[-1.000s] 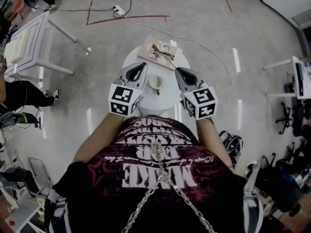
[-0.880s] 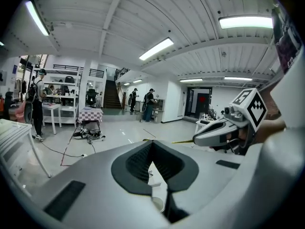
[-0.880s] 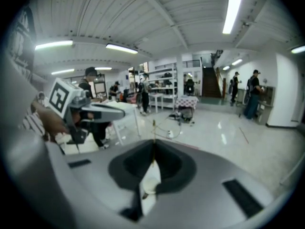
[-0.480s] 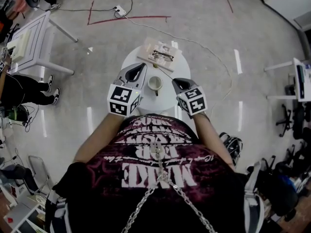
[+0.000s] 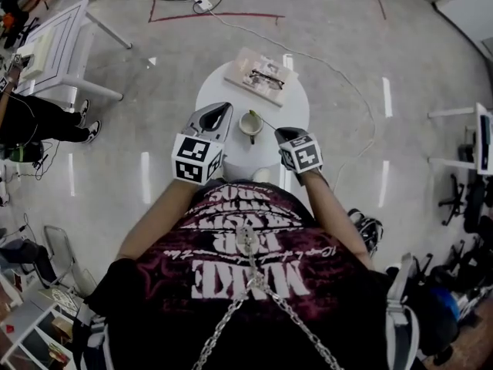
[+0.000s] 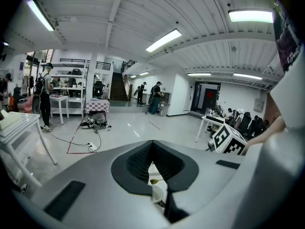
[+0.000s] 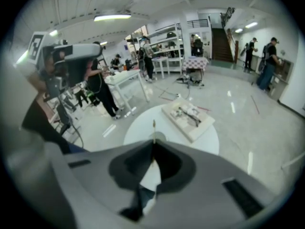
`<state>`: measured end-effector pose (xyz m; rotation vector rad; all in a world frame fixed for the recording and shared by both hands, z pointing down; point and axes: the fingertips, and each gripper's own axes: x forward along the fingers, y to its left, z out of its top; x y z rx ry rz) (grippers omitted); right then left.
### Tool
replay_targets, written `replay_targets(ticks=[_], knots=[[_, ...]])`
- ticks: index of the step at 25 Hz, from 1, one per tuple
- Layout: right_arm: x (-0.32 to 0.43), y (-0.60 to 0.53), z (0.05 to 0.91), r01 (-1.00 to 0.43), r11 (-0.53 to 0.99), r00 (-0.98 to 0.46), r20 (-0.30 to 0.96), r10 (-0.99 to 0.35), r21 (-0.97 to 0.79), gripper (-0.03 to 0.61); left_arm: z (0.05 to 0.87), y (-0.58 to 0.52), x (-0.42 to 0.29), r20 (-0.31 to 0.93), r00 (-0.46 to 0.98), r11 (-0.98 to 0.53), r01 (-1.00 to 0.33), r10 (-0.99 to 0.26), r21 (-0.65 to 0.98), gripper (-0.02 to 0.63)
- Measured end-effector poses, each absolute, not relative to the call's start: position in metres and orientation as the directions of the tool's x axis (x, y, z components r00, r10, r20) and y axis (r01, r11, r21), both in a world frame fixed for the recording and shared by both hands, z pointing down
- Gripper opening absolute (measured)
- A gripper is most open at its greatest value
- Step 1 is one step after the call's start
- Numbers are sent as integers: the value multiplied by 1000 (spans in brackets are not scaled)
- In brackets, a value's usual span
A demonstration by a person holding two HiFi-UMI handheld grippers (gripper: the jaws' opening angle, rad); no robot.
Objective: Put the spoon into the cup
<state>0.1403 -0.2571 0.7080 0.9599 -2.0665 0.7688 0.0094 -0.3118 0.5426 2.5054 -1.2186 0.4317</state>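
the right tool (image 5: 280,133) is clenched on the spoon (image 5: 262,118). its handle slants left from the tool, bowl over the cup (image 5: 249,128) on the tabletop (image 5: 231,91). the left tool (image 5: 219,114) is closed and empty, just beside the cup.

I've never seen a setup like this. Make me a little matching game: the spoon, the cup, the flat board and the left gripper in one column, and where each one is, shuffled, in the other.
Things
1. spoon
2. cup
3. flat board
4. left gripper

Places or states
a. lying at the far edge of the table
b. clamped by its handle in the right gripper
c. standing on the table between the two grippers
d. shut on nothing, at the cup's left side

Pairs: 1-b, 2-c, 3-a, 4-d
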Motion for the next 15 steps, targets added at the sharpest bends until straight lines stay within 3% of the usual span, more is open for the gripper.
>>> replay_targets(ticks=[4,9,15], knots=[[132,-264,723,-803,565,-448,816,-364,-189,37,550,-305,-6,422,558,-547,-822,-715,161,26],[141,-253,800,-830,505,-406,878,-255,-237,37,550,-299,-23,423,527,-506,-846,-737,171,26],[140,-254,833,-860,446,-367,908,-203,-248,37,552,-289,-47,437,492,-471,-867,-753,164,26]])
